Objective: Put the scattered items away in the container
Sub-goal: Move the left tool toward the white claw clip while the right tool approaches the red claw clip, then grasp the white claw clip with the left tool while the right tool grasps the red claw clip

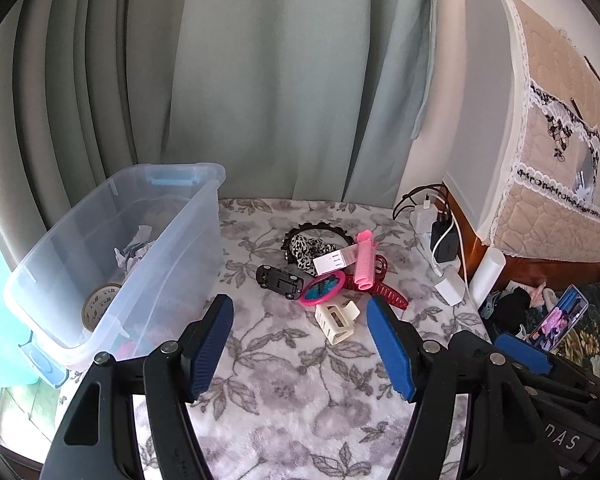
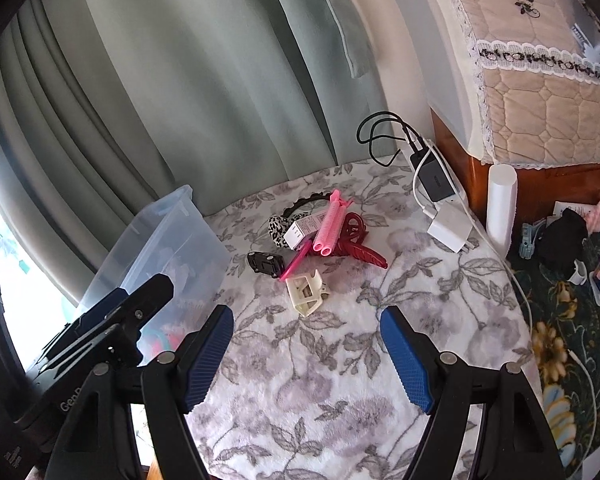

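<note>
Left wrist view: a pale green curtain (image 1: 260,80) fills the back, and a quilted beige cover with lace trim (image 1: 560,152) drapes over furniture at the right. Below them lies a white blanket printed with grey flowers (image 1: 300,400), which carries everything else. On its left side stands a clear plastic bin (image 1: 188,240) with blue latches; inside it are crumpled paper and a roll of tape (image 1: 98,306).

The left gripper (image 1: 300,352) hangs low over the blanket with its blue-padded fingers spread wide and nothing between them — the bin is just to its left. The right gripper (image 2: 306,356), seen in its own view, is likewise spread and empty, beside the left one.

The scattered items sit in one loose heap in the middle of the blanket, near the bin's right wall but apart from it. A dark red hair claw (image 1: 384,288) lies at the heap's right edge, with a pink hair roller (image 1: 365,260) resting across it. Behind them are a black headband (image 1: 320,228) and a leopard-print scrunchie (image 1: 308,248); a small white box (image 1: 334,261) leans on the scrunchie. A round pink mirror (image 1: 323,288) touches a black toy car (image 1: 280,279) on its left. Nearest the grippers lies a cream hair clip (image 1: 337,322).

At the far right edge — a power strip with chargers (image 1: 440,236).
</note>
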